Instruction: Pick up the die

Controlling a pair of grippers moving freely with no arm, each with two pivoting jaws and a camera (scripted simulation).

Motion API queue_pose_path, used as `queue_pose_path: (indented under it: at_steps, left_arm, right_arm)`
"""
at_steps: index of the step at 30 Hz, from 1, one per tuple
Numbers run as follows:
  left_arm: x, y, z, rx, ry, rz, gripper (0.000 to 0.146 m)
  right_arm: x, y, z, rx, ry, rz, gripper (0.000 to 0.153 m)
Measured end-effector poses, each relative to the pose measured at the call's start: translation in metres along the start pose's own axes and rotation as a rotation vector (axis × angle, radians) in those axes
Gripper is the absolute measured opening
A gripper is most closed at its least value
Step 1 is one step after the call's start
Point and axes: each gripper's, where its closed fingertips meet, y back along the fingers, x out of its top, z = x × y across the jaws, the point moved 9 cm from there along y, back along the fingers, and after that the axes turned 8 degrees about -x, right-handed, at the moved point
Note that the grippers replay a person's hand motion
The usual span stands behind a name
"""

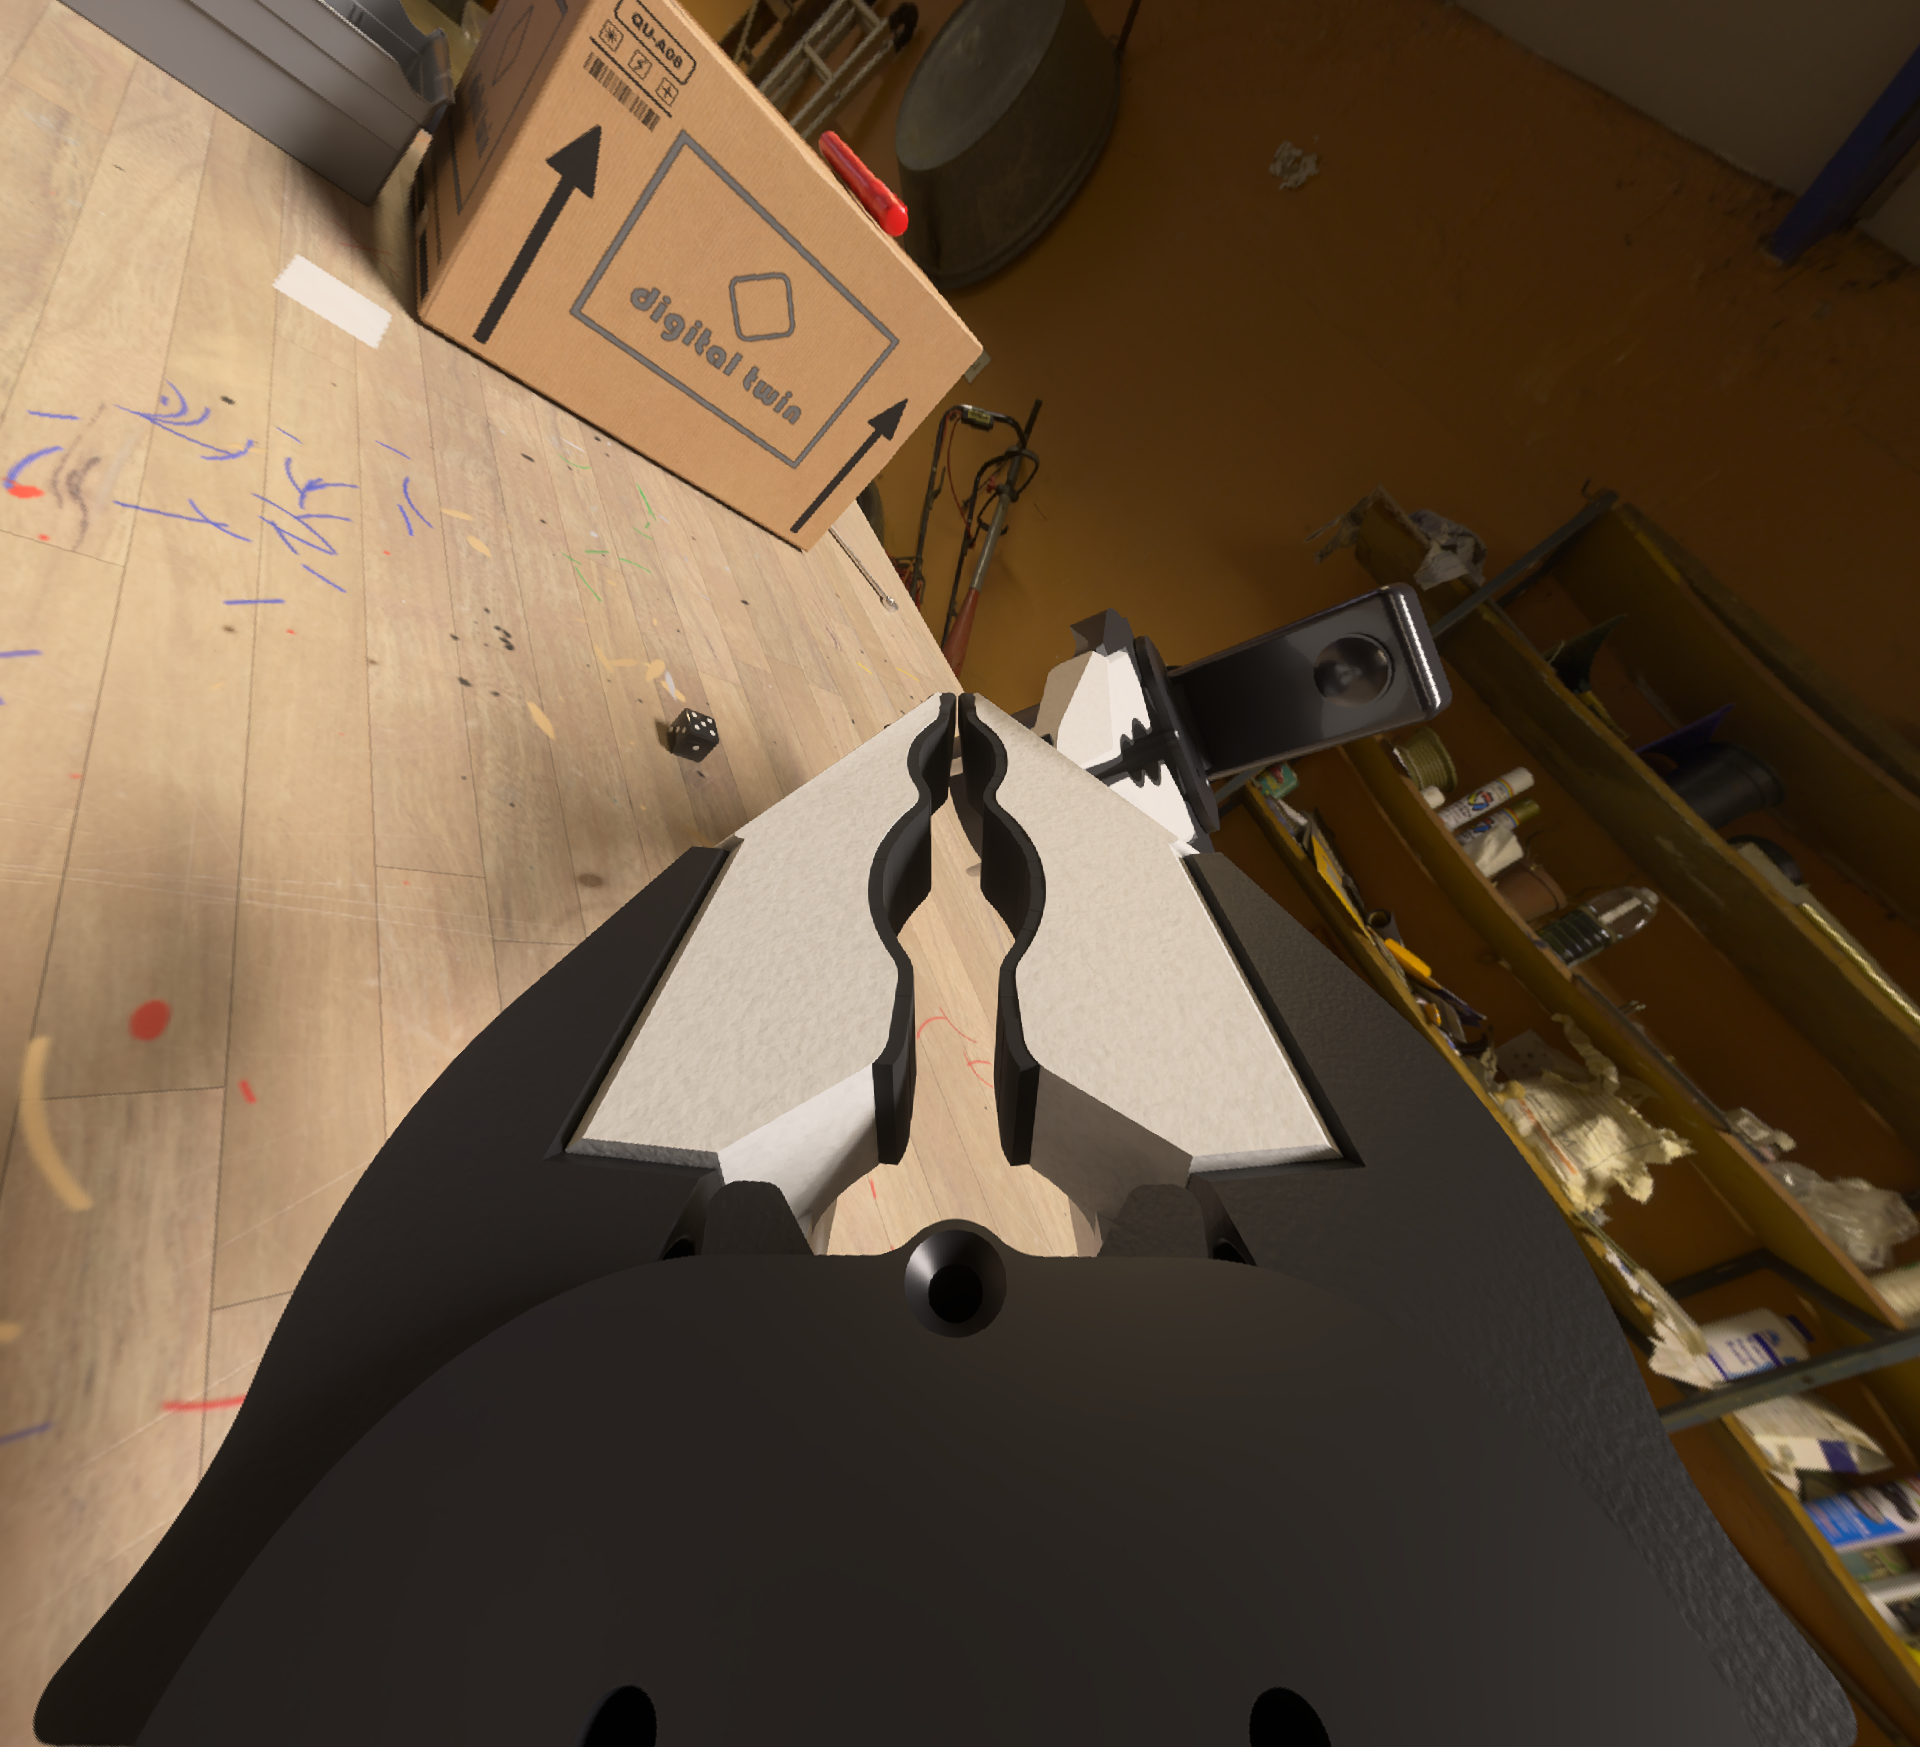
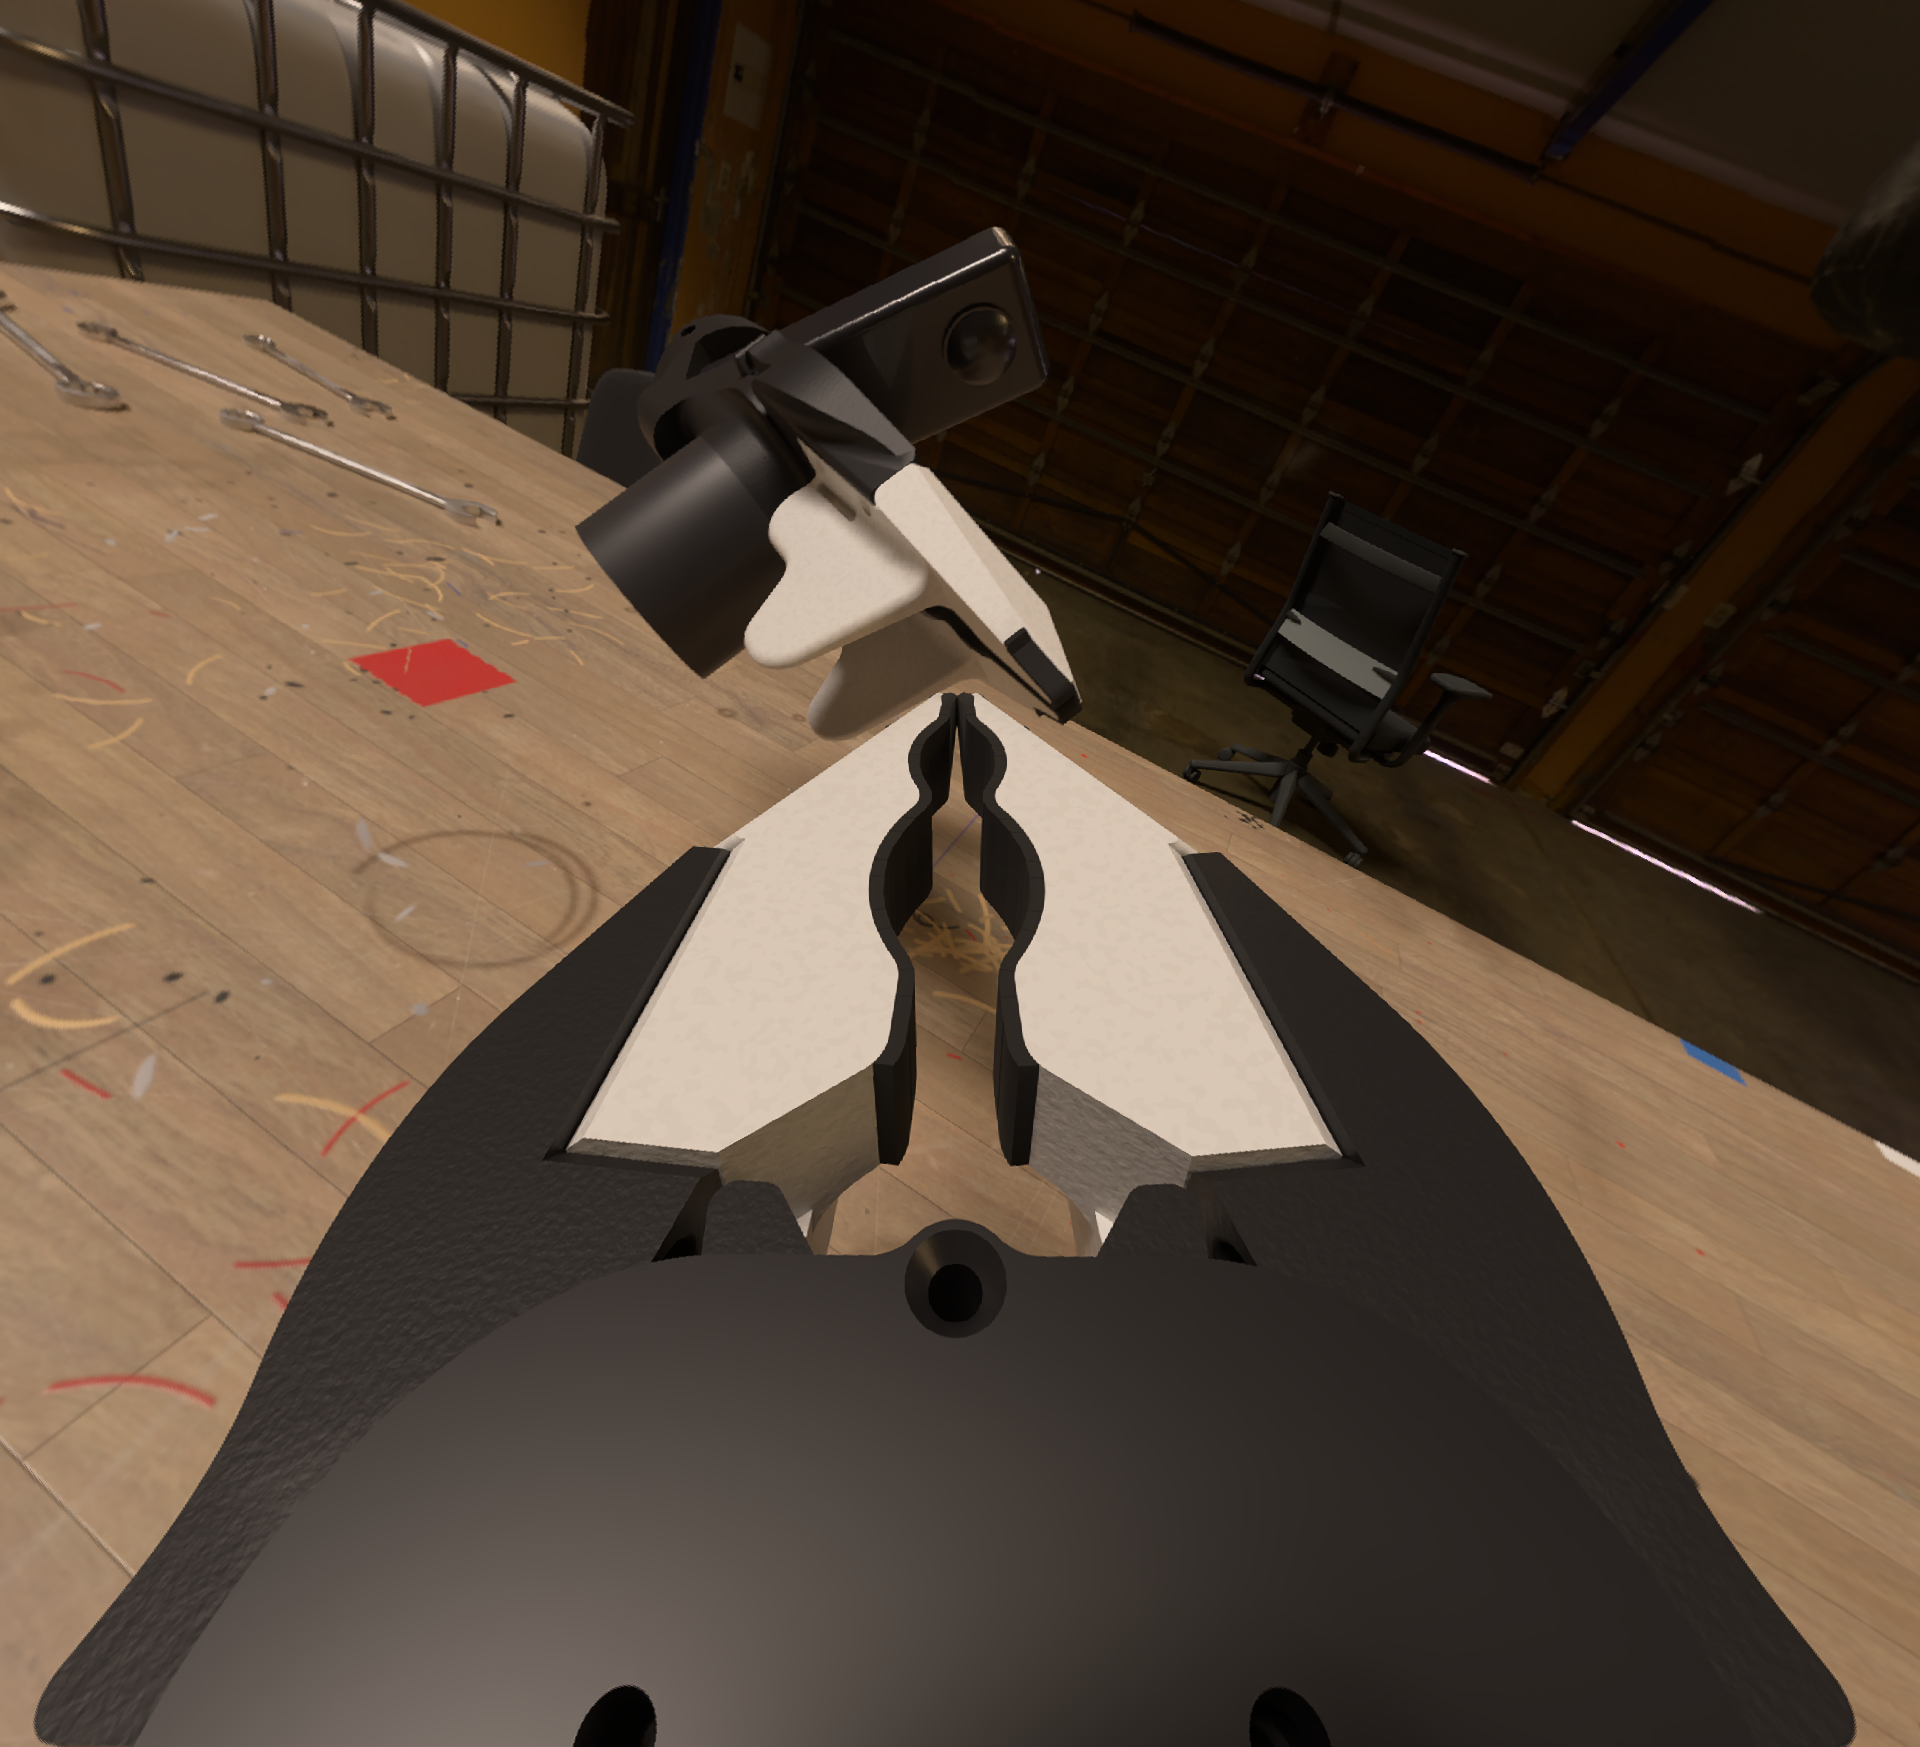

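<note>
Die (image 1: 692,734) sits on the bench (image 1: 312,762), ahead-left of my left gripper (image 1: 956,710); not seen from the right. Both grippers clenched, empty; right gripper (image 2: 954,710). Judging: small, hard, light, slick-faced. Pinch two opposite flat faces squarely, or it may squirt out.

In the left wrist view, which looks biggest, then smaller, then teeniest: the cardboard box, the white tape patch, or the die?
1. Cardboard box, biggest by far.
2. White tape patch on the wooden table.
3. Die, teeniest, just left of the left claw tips.

The die sits nearer the camera than the other two, yet looks smallest anyway.
</note>
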Motion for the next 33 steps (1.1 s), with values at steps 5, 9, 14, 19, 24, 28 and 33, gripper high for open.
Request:
queue_pose_path:
  at_steps: [5, 9, 14, 19, 24, 28, 33]
  left_arm:
    - [-0.003, -0.005, -0.001, 0.007, -0.004, -0.03, 0.0]
    - [-0.005, -0.01, 0.0, 0.028, -0.038, -0.082, 0.0]
    - [-0.003, -0.009, 0.005, 0.033, -0.072, -0.096, 0.0]
    - [0.013, 0.016, 0.02, 0.02, -0.1, -0.005, 0.0]
    - [0.022, 0.035, 0.029, 0.016, -0.114, 0.034, 0.0]
    - [0.022, 0.038, 0.03, 0.0, -0.1, 0.035, 0.0]
    - [0.02, 0.036, 0.03, -0.01, -0.092, 0.004, 0.0]
  right_arm:
    - [-0.001, -0.001, 0.006, -0.007, -0.023, -0.044, 0.0]
    - [0.022, 0.012, 0.028, -0.131, -0.035, 0.165, 0.0]
    - [0.032, 0.031, 0.07, -0.214, -0.058, 0.036, 0.0]
    - [0.012, 0.101, 0.093, -0.487, -0.146, -0.192, 0.007]
    - [-0.085, 0.108, 0.084, -0.445, -0.449, -0.632, 0.03]
    - [-0.117, 0.105, 0.084, -0.454, -0.437, -0.801, 0.041]
    - [-0.124, 0.104, 0.081, -0.403, -0.501, -0.801, 0.041]
